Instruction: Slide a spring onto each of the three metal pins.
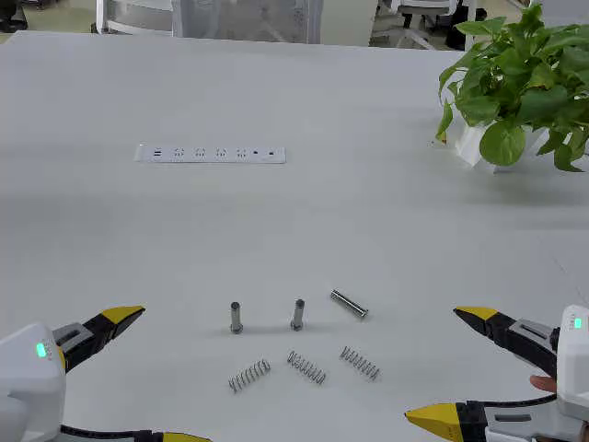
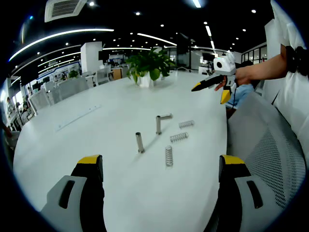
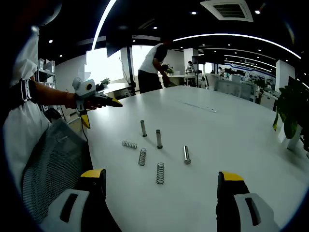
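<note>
- The white table carries everything. The work sits close to its near edge, which I judge puts it within easy reach of both my hands.
- The potted plant stands at the far right, well apart from the parts and out of my way.
- The power strip lies flat further back on the left, also well clear.
- My left claw hovers low at the near left, jaws wide apart and holding nothing. My right claw mirrors it at the near right, likewise spread and empty. I read this as a ready stance — the parts lie between the two.
- The three metal pins sit in a row. The left pin and the middle pin stand upright, and the right pin lies on its side. The upright two look ready to take a spring from above; the lying one probably needs standing or holding first.
- Three springs lie loose just in front of the pins: the left spring, the middle spring and the right spring. None touches a pin, so no step is done yet. They look thin and apt to roll — a light pinch seems wise.
</note>
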Available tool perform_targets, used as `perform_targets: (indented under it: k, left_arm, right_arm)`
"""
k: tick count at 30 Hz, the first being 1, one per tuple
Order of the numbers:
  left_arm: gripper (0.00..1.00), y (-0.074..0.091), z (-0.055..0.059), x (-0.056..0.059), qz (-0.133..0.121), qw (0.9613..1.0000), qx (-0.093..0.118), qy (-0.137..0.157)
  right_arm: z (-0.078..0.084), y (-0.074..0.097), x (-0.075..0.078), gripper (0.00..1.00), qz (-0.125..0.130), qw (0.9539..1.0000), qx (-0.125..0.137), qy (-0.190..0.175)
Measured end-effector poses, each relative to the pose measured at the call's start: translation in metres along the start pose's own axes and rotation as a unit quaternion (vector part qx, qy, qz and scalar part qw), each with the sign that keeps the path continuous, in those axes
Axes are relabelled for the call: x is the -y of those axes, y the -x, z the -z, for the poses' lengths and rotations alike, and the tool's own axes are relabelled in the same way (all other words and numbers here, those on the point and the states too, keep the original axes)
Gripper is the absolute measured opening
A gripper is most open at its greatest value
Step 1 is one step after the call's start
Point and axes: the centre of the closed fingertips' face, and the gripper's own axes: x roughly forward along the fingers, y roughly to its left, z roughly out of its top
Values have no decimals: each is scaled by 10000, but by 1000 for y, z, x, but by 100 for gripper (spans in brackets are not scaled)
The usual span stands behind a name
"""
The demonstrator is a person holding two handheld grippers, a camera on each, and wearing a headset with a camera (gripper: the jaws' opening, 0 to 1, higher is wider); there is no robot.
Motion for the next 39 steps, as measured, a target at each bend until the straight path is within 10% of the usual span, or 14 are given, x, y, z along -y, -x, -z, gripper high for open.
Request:
perform_targets:
  k: [39]
  left_arm:
    - [99, -1, 1, 4, 68, 10000, 13, 37]
  right_arm:
    - [4, 0, -4, 93, -35, 10000, -64, -56]
